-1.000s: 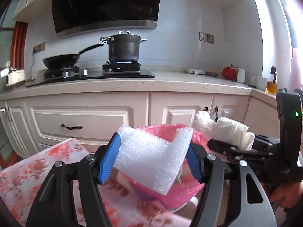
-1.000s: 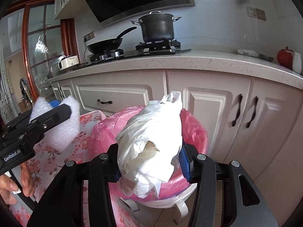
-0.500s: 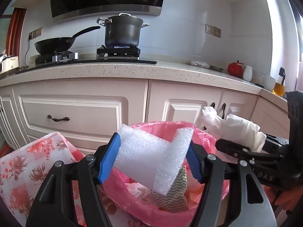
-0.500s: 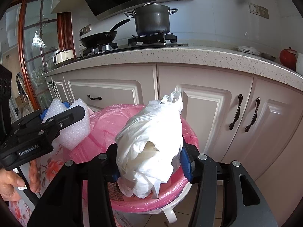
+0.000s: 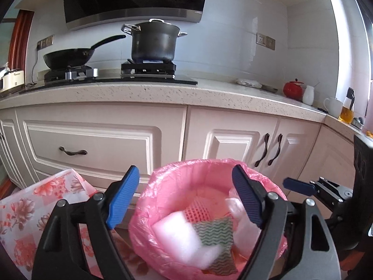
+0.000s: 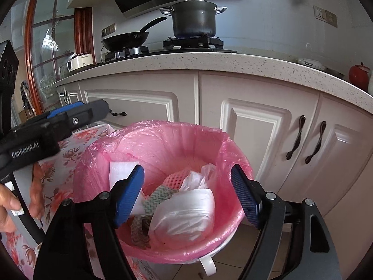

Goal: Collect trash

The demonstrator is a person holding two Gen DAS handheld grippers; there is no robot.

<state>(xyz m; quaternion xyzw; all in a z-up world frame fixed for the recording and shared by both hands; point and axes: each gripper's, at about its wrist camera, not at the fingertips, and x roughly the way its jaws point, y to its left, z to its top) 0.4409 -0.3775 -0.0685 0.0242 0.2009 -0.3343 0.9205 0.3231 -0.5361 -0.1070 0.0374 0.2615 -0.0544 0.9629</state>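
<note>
A bin lined with a pink bag (image 5: 163, 182) (image 6: 163, 137) stands on the floor before the cabinets. Both grippers hover over it. My left gripper (image 5: 186, 198) has its jaws opening, with nothing between them; the white foam piece (image 5: 177, 235) (image 6: 121, 170) is blurred inside the bin. My right gripper (image 6: 187, 194) has its jaws opening too, and the white plastic bag (image 6: 186, 212) lies in the bin below them. A green zigzag cloth (image 5: 214, 233) (image 6: 158, 198) and a pink mesh piece (image 6: 174, 180) also lie inside.
A floral tablecloth (image 5: 30, 210) (image 6: 77, 149) covers a table at the left, next to the bin. Cream cabinets (image 5: 105, 140) and a stone counter with a pot (image 5: 153, 42) and a pan (image 5: 70, 57) rise behind. A hand (image 6: 14, 207) holds the left gripper's handle.
Both grippers opened over the bin. The foam piece dropped from the left jaws and the white plastic bag from the right jaws; both now lie in the pink-lined bin.
</note>
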